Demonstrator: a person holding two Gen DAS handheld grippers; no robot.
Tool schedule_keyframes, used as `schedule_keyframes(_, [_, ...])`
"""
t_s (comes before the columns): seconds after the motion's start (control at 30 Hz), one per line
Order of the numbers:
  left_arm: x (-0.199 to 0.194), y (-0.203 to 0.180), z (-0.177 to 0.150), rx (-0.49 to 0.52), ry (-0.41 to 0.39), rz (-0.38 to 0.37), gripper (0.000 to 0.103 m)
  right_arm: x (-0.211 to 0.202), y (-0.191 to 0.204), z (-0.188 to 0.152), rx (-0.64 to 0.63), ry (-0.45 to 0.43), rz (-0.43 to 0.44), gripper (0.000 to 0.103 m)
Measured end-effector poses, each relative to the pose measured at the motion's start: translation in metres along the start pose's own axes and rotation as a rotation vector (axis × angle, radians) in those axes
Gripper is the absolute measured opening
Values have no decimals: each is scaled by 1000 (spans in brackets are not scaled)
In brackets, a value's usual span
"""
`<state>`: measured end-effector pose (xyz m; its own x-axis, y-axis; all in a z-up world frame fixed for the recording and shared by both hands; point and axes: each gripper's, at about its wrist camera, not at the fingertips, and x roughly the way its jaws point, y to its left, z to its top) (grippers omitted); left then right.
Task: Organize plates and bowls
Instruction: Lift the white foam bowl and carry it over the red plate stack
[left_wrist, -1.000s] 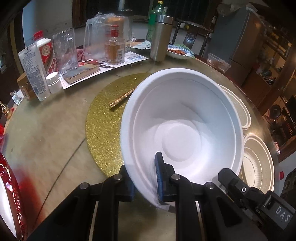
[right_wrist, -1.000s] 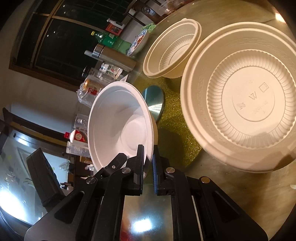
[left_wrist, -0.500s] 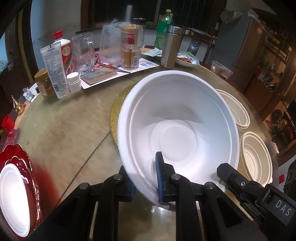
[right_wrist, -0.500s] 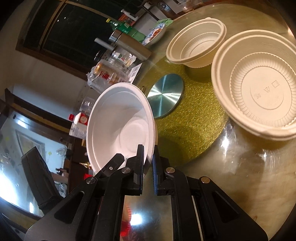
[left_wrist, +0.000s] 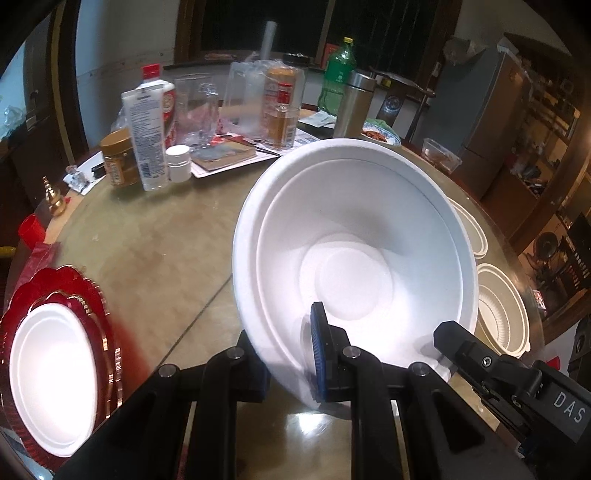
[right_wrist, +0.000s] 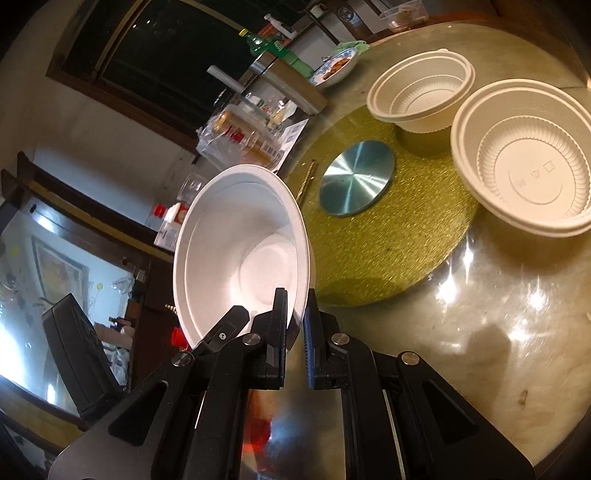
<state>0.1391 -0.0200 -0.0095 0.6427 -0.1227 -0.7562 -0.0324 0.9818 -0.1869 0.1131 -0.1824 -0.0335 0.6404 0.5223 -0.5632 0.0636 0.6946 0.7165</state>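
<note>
A white foam bowl (left_wrist: 354, 258) is held above the table by both grippers. My left gripper (left_wrist: 288, 354) is shut on its near rim. My right gripper (right_wrist: 295, 325) is shut on the rim too, where the bowl (right_wrist: 240, 251) stands tilted on edge. A red scalloped plate (left_wrist: 85, 295) with a white dish (left_wrist: 51, 373) on it lies at the table's left edge. Two cream ribbed plastic bowls (right_wrist: 524, 173) (right_wrist: 421, 96) sit to the right, also seen in the left wrist view (left_wrist: 502, 314).
A gold glitter mat (right_wrist: 369, 236) with a round metal disc (right_wrist: 356, 182) lies mid-table. Bottles, a glass mug (left_wrist: 194, 107), jars, a steel flask (left_wrist: 356, 103) and a book (left_wrist: 223, 155) crowd the far side. The right gripper's body (left_wrist: 517, 384) is at lower right.
Both grippers have carried the white bowl left and back from the gold mat. The red plate with the white dish has come into the left wrist view.
</note>
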Motion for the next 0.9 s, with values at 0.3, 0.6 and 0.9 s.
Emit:
schedule_keyframes(0.3, [-21,29,-13,-39,-36,-2,18,1,24,-24,-52,16,19,8])
schedule_keyframes(0.6, [-47,61,-22,-95,-85,-2,18,5,54,-45,-119,34,49,8])
schedule_keyframes(0.9, [-68,81,-29,-135,-130,7,18,5,82,-62,-181,42,74,8])
